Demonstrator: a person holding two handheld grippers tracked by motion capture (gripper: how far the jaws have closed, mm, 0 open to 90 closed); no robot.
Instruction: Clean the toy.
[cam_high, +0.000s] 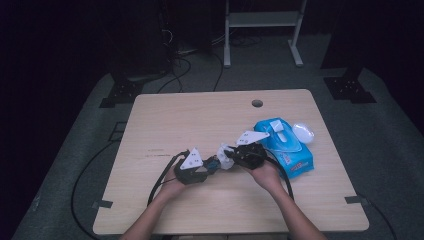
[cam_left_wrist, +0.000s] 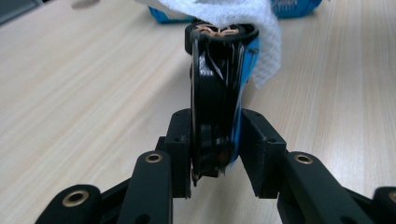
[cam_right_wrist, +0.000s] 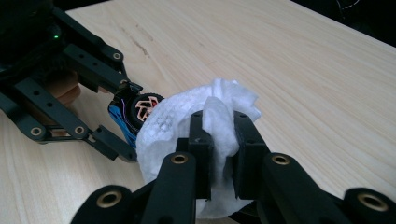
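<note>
While the left gripper clamps a small black and blue device above the near middle of the table, the right gripper pinches a white wipe. That wipe touches the device's far end. A blue wipe pack lies just right of both grippers

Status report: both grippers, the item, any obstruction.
Left hand-held gripper shut on small black-and-blue device. Right hand-held gripper shut on white wipe, pressed against the device's end. Wipe pack sits beside, not obstructing.
</note>
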